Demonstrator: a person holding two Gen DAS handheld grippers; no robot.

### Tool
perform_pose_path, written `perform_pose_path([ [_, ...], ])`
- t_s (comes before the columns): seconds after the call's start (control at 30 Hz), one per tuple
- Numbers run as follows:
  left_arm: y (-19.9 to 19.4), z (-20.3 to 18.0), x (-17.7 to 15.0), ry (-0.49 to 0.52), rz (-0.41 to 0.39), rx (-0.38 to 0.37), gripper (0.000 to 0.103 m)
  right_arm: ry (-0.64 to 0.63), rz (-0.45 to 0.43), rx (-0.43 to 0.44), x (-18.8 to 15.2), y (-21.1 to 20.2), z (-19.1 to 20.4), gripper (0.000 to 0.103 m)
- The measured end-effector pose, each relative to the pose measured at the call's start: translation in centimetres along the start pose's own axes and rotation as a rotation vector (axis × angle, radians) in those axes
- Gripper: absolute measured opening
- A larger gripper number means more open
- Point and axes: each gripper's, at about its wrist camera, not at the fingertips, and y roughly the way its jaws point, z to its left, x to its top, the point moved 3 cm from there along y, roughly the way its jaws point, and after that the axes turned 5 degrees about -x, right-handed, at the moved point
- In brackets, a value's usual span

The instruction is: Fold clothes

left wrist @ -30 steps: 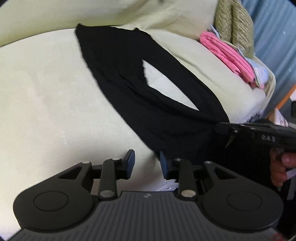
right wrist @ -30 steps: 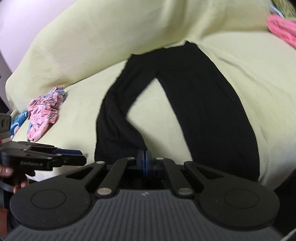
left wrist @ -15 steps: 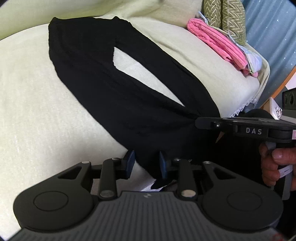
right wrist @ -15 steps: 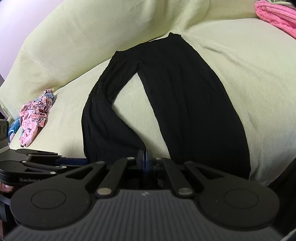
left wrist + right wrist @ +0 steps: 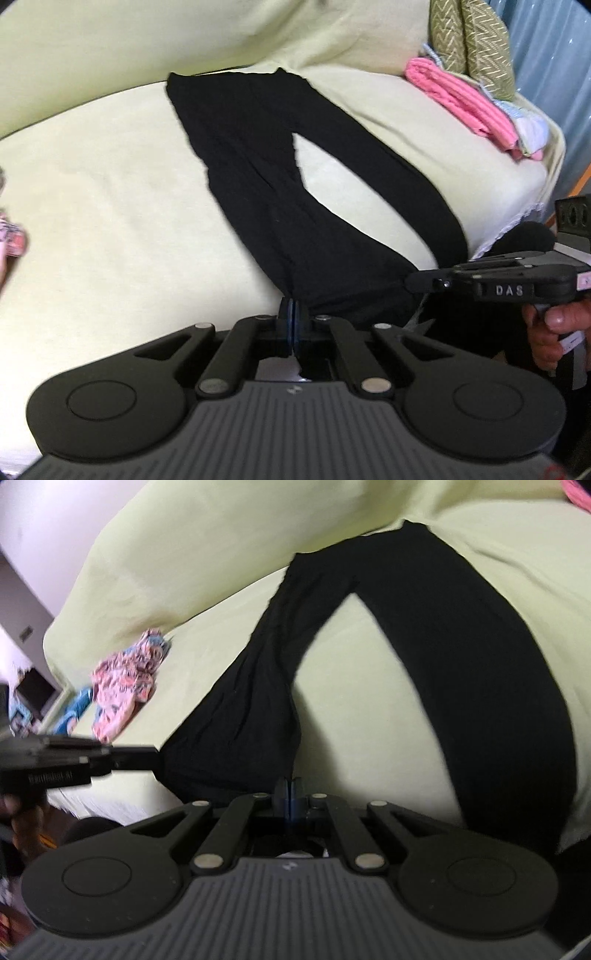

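Black trousers [image 5: 258, 177] lie spread on a pale green sofa cover [image 5: 110, 203], waist at the far side and legs running toward me. My left gripper [image 5: 292, 314] is shut on the left corner of the near leg's hem. The right gripper [image 5: 408, 283] pinches the same hem further right. In the right wrist view the right gripper [image 5: 290, 794] is shut where the black trousers [image 5: 461, 646] end. There the left gripper [image 5: 153, 757] comes in from the left and touches the cloth. The other leg hangs over the sofa's front edge.
Folded pink clothes [image 5: 461, 99] and olive patterned cushions [image 5: 469, 40] sit at the sofa's far right, by a blue curtain [image 5: 554, 74]. A floral pink cloth [image 5: 125, 686] lies on the left of the seat. A hand [image 5: 554, 325] holds the right gripper's handle.
The left gripper's jaws, open a second ago, have come together on the trouser hem and lifted a little. The right gripper stayed shut and shifted slightly.
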Motion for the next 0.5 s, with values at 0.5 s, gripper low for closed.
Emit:
perform_pose_path([
  [0.5, 2.9, 1.3, -2.0, 0.022, 0.151, 0.117, 0.000, -0.102, 0.194, 0.027, -3.6, 3.0, 2.7, 0.001],
])
